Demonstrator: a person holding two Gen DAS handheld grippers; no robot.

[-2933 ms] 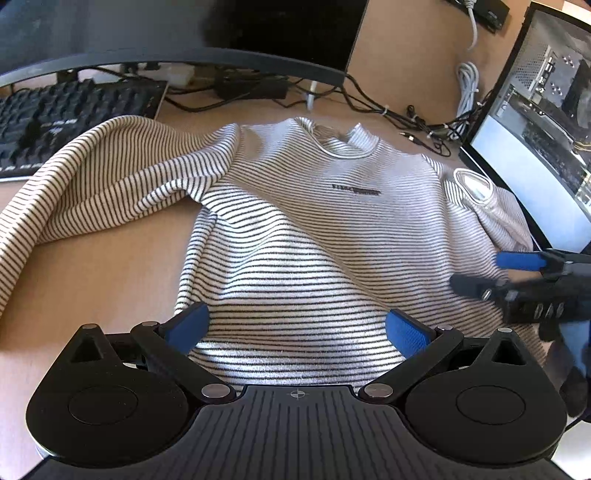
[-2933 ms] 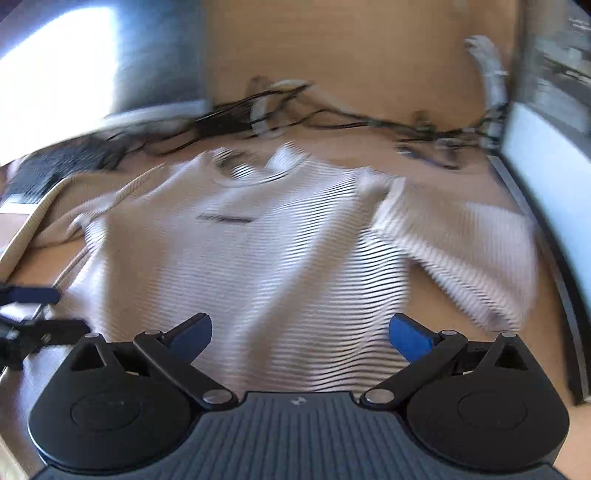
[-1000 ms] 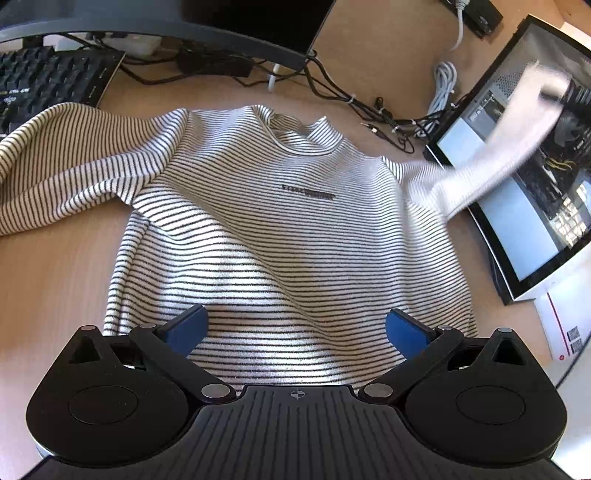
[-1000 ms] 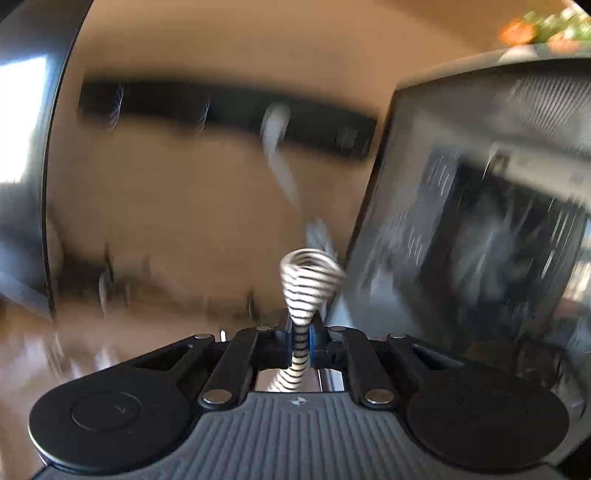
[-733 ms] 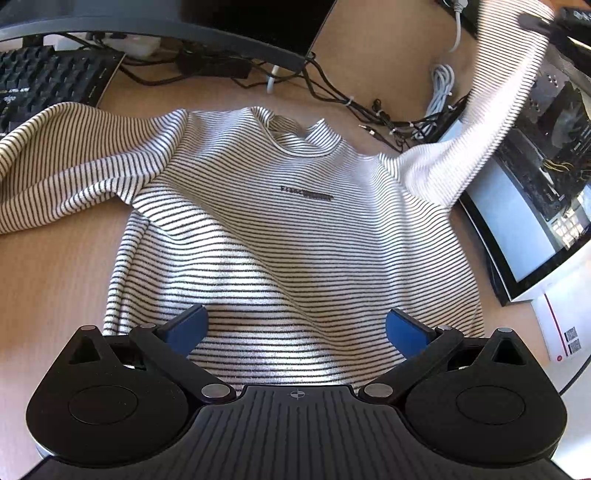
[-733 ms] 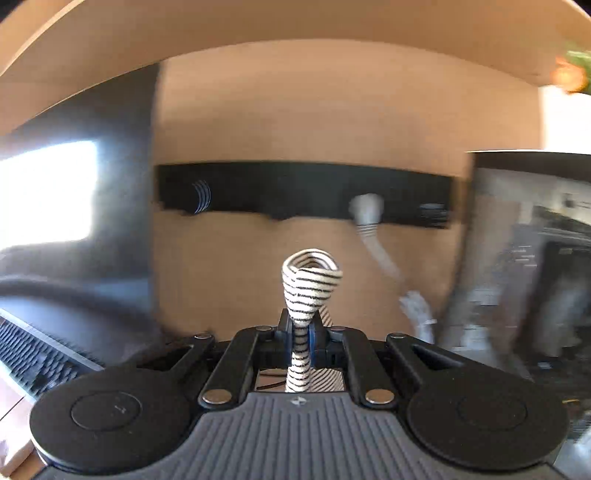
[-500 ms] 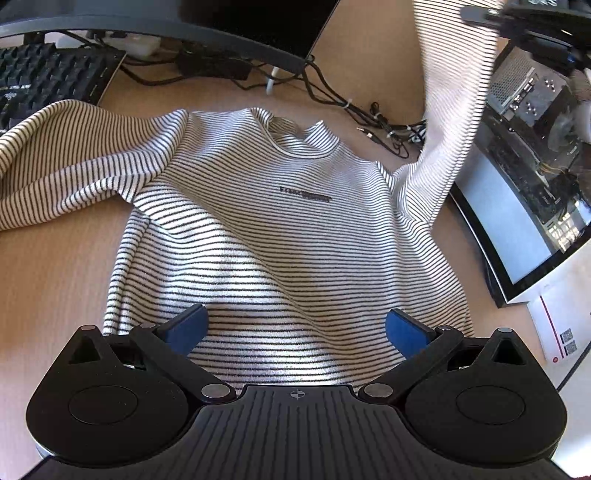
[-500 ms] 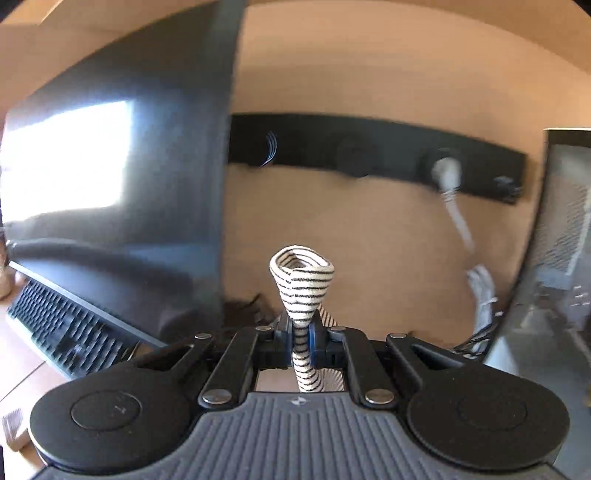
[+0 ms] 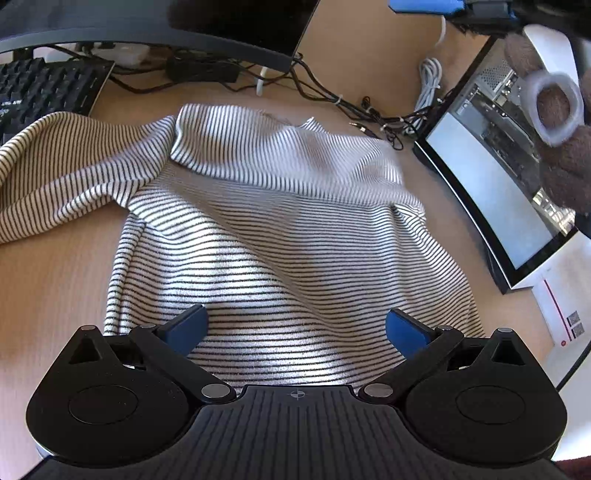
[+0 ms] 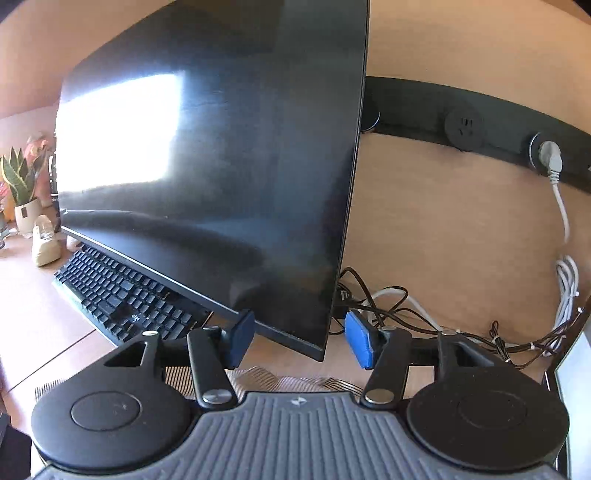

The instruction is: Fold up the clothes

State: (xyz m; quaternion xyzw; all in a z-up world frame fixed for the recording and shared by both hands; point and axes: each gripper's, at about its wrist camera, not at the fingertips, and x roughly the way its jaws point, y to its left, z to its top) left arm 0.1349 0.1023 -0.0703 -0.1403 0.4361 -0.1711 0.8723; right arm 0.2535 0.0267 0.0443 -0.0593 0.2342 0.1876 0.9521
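A white sweater with thin black stripes (image 9: 280, 236) lies flat on the wooden desk (image 9: 48, 280). Its right sleeve (image 9: 280, 147) is folded leftward across the chest, covering the print. The left sleeve (image 9: 62, 173) trails off to the left. My left gripper (image 9: 295, 328) hovers open over the hem, holding nothing. My right gripper (image 10: 299, 341) is open and empty, raised above the collar and facing the monitor; a strip of the sweater (image 10: 266, 380) shows just below its fingers. In the left wrist view its blue fingertip (image 9: 424, 5) sits at the top edge.
A dark monitor (image 10: 221, 177) and a black keyboard (image 10: 122, 299) stand behind the sweater. Cables (image 9: 332, 99) run along the back. A second screen (image 9: 491, 192) leans at the right, with a paper (image 9: 569, 306) beside it. A gloved hand (image 9: 557, 110) is at top right.
The right gripper carried the right sleeve up and leftward, then opened and let it go; the sleeve now lies across the chest. The left gripper stayed open over the hem.
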